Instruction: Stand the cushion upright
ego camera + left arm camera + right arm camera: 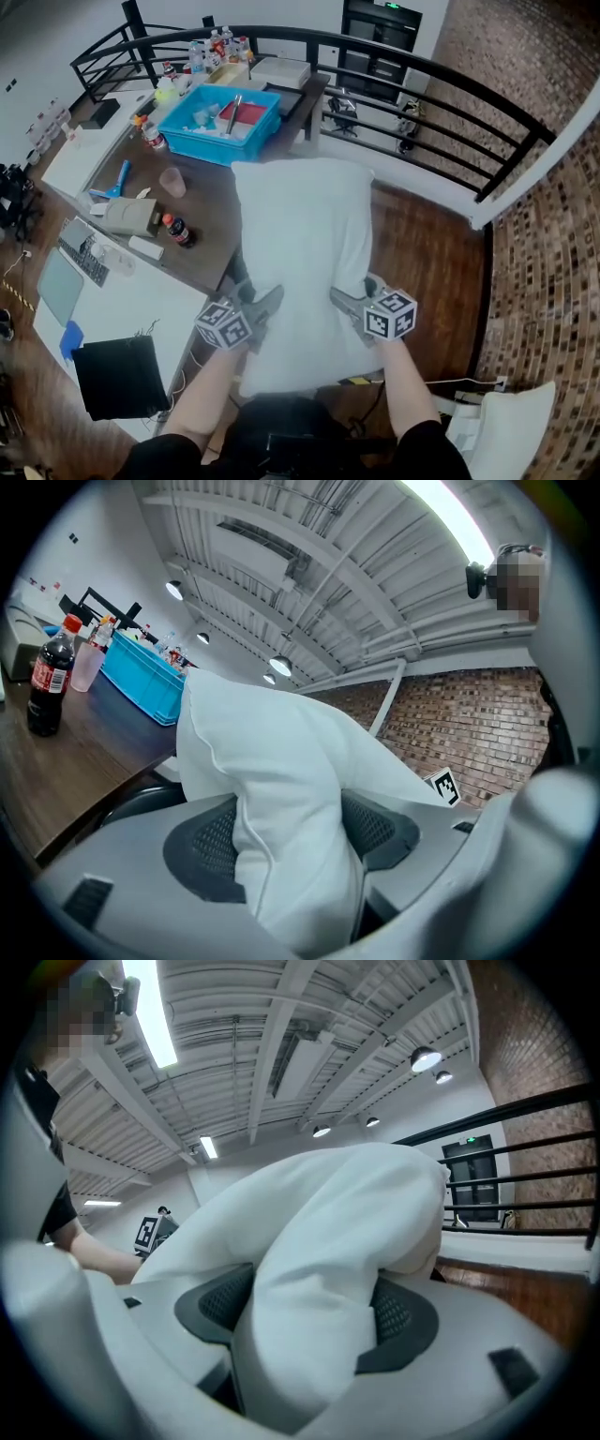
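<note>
A large white cushion [305, 262] hangs in the air in front of me, its long side pointing away from me over the table edge and floor. My left gripper [265, 312] is shut on the cushion's near left edge, and a fold of white fabric [291, 846] is pinched between its dark pads [202, 841]. My right gripper [345, 302] is shut on the near right edge, with a thick bunch of the cushion [309, 1335] squeezed between its pads [403, 1316]. A black chair seat [281, 431] lies below the cushion's near end.
A dark wooden table [202, 225] stands at the left with a blue bin [220, 122], a cola bottle [178, 230], a pink cup [172, 182] and small items. A black railing [422, 112] runs behind. Another white cushion [506, 422] lies at the lower right.
</note>
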{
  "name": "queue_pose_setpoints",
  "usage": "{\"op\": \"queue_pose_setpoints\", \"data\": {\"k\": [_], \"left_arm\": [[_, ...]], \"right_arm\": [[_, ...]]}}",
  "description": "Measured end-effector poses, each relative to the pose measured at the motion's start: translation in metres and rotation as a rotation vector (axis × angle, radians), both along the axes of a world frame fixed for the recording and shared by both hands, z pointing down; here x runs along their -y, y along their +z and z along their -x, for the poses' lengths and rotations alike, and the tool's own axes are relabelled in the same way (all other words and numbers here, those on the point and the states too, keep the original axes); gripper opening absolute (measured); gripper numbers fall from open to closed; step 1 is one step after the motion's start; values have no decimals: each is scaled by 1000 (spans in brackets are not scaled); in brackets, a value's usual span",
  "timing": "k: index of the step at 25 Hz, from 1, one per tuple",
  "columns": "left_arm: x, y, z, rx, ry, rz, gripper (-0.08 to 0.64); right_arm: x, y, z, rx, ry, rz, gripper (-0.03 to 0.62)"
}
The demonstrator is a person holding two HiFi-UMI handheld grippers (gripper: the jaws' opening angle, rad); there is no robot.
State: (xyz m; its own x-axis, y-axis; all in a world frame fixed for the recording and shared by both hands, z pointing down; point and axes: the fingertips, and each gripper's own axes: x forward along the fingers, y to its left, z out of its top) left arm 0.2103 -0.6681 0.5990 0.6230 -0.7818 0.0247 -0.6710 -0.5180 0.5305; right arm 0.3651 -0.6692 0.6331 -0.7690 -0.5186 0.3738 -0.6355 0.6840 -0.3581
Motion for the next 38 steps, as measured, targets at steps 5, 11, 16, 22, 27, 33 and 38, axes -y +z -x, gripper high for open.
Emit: {"op": "queue_pose_setpoints", "data": {"k": [5, 11, 16, 22, 27, 33, 38], "left_arm": [[11, 35, 23, 36, -47, 72, 319], [-1, 85, 19, 217, -36, 163, 327], [-11, 133, 12, 380, -29, 293, 327], [-27, 165, 10, 484, -21, 425, 327], [-43, 189, 30, 512, -96, 529, 279], [-53, 191, 33, 470, -105, 551, 273], [-58, 176, 31, 468, -116, 529, 273]], "right_arm": [[14, 38, 3, -59, -4, 53, 362], [-2, 103, 1, -311, -54, 165, 374], [-17, 150, -6, -541, -90, 242, 374], [-26, 164, -16, -656, -95, 239, 374], [-46, 176, -18, -657, -89, 285, 374], [-50, 169, -24, -622, -73, 277, 348], [-60, 163, -24, -609, -85, 283, 350]]}}
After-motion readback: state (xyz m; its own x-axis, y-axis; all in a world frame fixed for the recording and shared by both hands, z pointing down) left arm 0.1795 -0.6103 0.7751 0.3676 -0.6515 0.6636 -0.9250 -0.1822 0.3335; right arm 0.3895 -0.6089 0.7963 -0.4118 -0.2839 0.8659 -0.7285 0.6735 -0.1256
